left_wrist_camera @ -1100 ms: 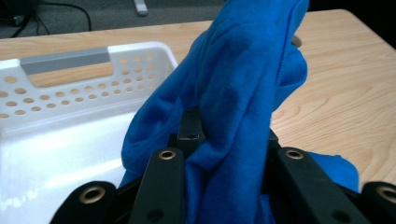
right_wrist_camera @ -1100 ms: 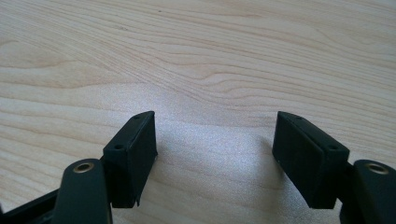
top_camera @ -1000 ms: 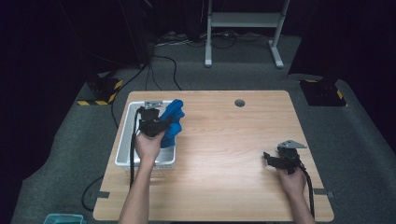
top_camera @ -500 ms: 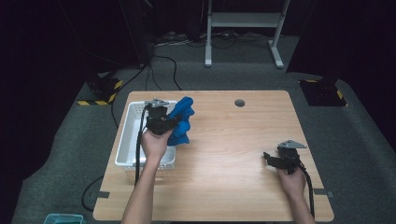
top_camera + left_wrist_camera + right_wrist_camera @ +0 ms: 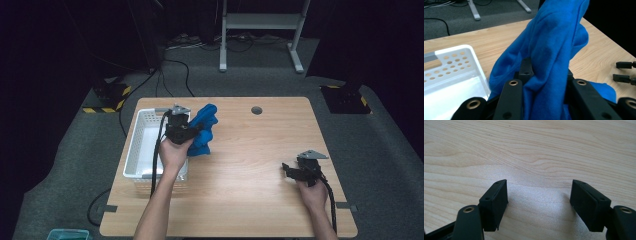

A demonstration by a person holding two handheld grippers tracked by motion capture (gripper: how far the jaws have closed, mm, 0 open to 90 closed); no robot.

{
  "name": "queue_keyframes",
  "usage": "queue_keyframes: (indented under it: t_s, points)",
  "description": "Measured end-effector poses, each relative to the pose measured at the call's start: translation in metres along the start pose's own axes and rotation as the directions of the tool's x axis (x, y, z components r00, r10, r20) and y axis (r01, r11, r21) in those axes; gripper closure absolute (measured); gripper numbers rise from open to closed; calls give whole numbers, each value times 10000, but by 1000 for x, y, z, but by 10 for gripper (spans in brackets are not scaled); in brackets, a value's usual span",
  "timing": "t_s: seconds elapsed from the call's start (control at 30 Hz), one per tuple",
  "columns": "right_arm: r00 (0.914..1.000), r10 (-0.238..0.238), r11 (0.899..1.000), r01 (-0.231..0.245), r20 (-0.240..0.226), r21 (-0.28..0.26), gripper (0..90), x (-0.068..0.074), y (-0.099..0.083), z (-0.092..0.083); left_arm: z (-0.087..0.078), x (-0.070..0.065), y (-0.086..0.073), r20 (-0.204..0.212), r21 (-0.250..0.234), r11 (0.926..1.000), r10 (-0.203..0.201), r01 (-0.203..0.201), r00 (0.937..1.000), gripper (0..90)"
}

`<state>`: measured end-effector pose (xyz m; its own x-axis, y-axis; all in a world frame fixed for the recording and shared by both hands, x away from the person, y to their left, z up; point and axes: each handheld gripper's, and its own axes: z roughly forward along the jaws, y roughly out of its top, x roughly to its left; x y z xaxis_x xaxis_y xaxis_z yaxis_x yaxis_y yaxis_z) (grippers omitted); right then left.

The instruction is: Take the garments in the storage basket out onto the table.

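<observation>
**Blue cloth lifted clear of basket**

Carried sideways and a little higher since a second ago: blue cloth [image 5: 204, 131], out from over the white basket [image 5: 134, 150] toward open bench [image 5: 260, 165].

High view: left tongs [image 5: 192, 131] clamped on the cloth, bundle hanging over the wood just beside the basket's right wall. Right tongs [image 5: 289, 170] parked low near the bench's right edge, well apart, holding nothing. Removal from the basket judged done; setting down, and perhaps spreading, left to do.

Left gripper view: soft knit fabric [image 5: 554, 60], bunched in deep vertical folds between the black jaws, limp and matte. Basket [image 5: 454, 65] of hard glossy plastic, rim perforated with rows of small holes.

Right gripper view: jaws spread wide, nothing between them; pale wood [image 5: 529, 152] with flowing grain beneath.
</observation>
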<state>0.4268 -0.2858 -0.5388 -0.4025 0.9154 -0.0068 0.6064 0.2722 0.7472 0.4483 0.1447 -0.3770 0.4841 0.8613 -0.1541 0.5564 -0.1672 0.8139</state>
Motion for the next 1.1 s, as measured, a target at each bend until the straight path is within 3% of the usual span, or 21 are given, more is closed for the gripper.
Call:
queue_keyframes:
  t_s: [0.43, 1.1]
  points:
    - [10000, -4, 10000, 4, -8, -1, 305, 0, 0, 0, 20, -20, 5, 535, 81, 9997, 241, -246, 9983, 726]
    - [10000, -37, 10000, 37, 2, -6, 304, 0, 0, 0, 39, -38, 5, 991, 42, 9994, 347, -352, 9945, 725]
